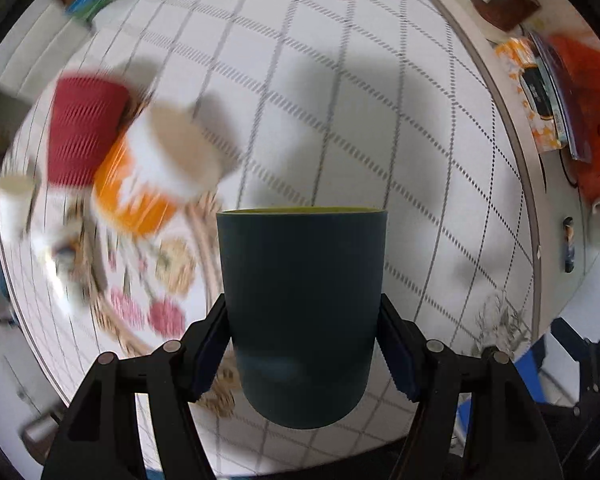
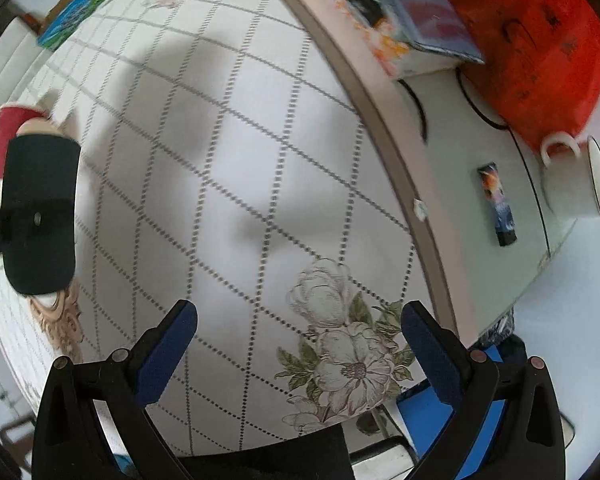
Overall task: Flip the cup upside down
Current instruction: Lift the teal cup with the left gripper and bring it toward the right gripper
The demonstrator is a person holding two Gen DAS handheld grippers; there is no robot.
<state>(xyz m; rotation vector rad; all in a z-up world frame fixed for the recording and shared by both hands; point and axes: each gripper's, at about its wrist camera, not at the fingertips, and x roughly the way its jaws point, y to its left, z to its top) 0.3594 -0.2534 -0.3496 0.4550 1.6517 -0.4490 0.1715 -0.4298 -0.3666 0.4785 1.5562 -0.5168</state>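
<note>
Left gripper [image 1: 302,344] clamps the dark cup [image 1: 302,312]; right gripper [image 2: 300,344] gapes.

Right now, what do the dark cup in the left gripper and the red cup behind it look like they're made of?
Dark cup: likely matte plastic, with a smooth, even dark teal wall with only a faint sheen and a yellow-green lining at the rim. The left gripper clamps it. Red cup: probably paper with a ribbed, embossed sleeve, though motion blur leaves that uncertain.
</note>
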